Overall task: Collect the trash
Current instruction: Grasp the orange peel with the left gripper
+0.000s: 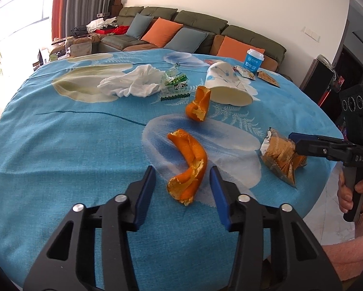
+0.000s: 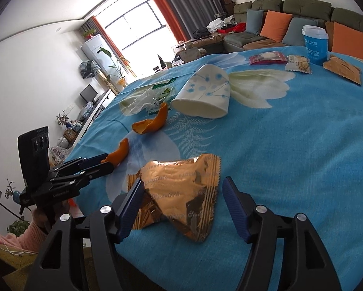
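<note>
- Left gripper (image 1: 183,184): jaws apart, straddling near orange peel (image 1: 187,167), pads not touching.
- Right gripper (image 2: 180,195): jaws spread around gold wrapper (image 2: 181,194) on blue tablecloth (image 2: 290,157).

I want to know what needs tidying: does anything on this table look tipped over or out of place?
Yes. The white paper cup lies on its side on the blue tablecloth. Two orange peels, a crumpled tissue and a torn gold wrapper are scattered around it.
</note>
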Available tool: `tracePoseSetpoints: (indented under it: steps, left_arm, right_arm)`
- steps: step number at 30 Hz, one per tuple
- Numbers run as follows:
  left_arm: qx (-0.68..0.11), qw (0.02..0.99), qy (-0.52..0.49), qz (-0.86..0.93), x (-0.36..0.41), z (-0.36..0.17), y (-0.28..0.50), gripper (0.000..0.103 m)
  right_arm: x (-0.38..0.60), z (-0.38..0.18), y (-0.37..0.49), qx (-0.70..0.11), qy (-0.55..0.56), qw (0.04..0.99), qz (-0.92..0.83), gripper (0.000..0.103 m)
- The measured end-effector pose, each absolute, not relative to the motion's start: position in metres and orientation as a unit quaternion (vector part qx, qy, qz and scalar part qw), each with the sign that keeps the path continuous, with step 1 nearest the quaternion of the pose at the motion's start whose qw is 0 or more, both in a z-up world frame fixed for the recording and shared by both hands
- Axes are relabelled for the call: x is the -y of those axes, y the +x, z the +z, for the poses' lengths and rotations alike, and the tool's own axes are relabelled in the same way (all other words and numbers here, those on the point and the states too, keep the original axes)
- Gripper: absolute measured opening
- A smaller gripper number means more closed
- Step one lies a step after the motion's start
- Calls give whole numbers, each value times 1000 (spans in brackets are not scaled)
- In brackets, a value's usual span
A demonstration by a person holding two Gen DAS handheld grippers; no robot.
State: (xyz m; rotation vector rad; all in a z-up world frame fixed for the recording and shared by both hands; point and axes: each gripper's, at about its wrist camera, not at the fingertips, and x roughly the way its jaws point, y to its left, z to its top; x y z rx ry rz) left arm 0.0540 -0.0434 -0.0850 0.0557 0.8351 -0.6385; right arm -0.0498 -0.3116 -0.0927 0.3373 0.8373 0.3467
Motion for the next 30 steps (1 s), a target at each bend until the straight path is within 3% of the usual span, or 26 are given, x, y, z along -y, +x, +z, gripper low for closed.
tracePoseSetpoints:
  steps: [4,10,15,17,19,21,23,28,29,30]
  left_arm:
    - [-401,862,30,-308,45,-85,53,30]
    - [-402,862,25,-307,43,-84,52,25]
    - [-399,863,24,-309,41,-82,48,24]
    - [-398,864,24,-309,40,-80,47,24]
    - [-396,864,21,-310,39,-80,46,22]
    - [-395,865,21,-308,36,-79,45,22]
    - [-395,865,17,-308,34,-78,45,22]
    - [-395,866,13,-308,30,-79,44,22]
    - [-395,865,14,-307,30,-80,44,22]
    - [-396,865,13,-308,30,-80,44,22]
  right_arm:
    - [307,-94,-49,-401,164,884,176,60]
    - [301,-91,-50,-396,157,884,189,42]
    - [292,-89,-50,-392,149,885,204,20]
    - [290,-88,-50,-391,146,886,203,20]
    - [294,-87,-50,-387,154,888,193,29]
    - [299,-87,-50,-387,154,892,177,52]
    - [305,-89,-51,-388,161,892,166,63]
    - [305,-100,-48,-402,163,886,163,65]
    - [304,-101,-47,-402,160,886,164,61]
    - [303,-102,-46,-403,161,885,168,46]
